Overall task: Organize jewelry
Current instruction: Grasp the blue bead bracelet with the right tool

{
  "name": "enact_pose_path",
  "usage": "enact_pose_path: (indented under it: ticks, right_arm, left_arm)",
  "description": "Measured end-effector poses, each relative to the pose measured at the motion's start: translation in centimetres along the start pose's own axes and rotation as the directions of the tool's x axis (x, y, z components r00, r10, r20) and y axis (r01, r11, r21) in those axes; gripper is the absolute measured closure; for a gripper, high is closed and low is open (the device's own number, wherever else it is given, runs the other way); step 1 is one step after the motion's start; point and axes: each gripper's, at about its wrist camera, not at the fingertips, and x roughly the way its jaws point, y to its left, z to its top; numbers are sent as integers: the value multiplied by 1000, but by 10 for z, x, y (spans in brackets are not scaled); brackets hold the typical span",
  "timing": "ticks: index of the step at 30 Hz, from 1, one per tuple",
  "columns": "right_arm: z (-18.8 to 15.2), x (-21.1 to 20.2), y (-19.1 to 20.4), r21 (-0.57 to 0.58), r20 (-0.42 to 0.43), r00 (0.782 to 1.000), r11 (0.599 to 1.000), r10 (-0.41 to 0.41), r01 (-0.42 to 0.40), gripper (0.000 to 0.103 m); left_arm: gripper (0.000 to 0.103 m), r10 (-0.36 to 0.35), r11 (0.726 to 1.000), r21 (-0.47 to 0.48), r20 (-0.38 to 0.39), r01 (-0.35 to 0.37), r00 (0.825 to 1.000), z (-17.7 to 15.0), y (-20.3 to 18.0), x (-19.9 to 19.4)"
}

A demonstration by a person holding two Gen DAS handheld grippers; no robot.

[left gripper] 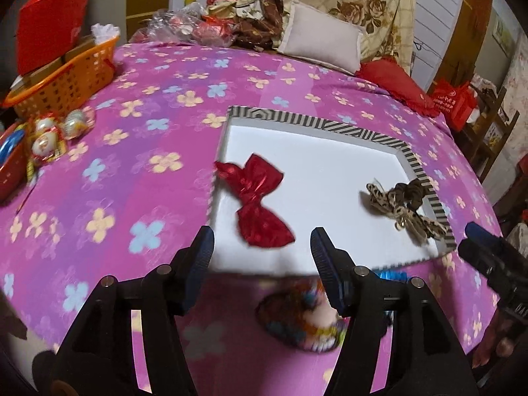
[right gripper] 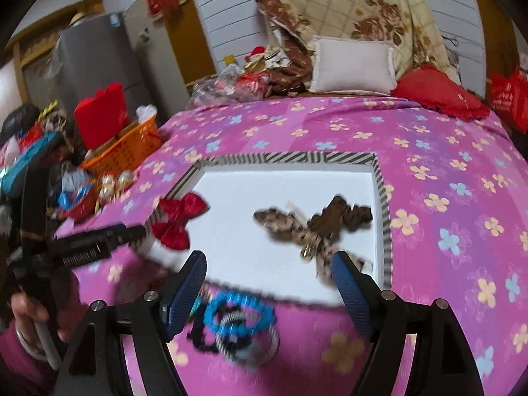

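- Pink flowered bedding [left gripper: 132, 151] is spread over the bed, and a white tray [left gripper: 330, 165] with a striped rim is laid on it.
- Inside the tray, a red bow [left gripper: 257, 204] is seen at its left side and a leopard-print bow [right gripper: 297, 227] toward its right rim.
- Left tool [left gripper: 262, 257] and right tool [right gripper: 269, 274] are held spread, with nothing pinched, near the tray's front rim.

Light: dim, warm indoor | blur: strong motion smear | edges: fisheye bending, dark corners
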Motion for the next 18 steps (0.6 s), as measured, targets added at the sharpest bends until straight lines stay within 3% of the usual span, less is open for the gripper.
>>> enact_pose_path:
  ticks: [8,11,18]
  right_arm:
    - [-41,6,15,-54,-82,997,999,-8,3,30]
    - [-48,11,23,-67,-103,995,998,6,-13,34]
    - [-49,30,38,-106,-124,991,993,-59,46,34]
  left_arm:
    - [42,15,1000,-5,-35,-15,999,-43,11,-19]
    - [42,27,999,-19,-62,-28,998,-55,13,-17]
    - [42,27,999,-22,-91,-29,995,-65,8,-9]
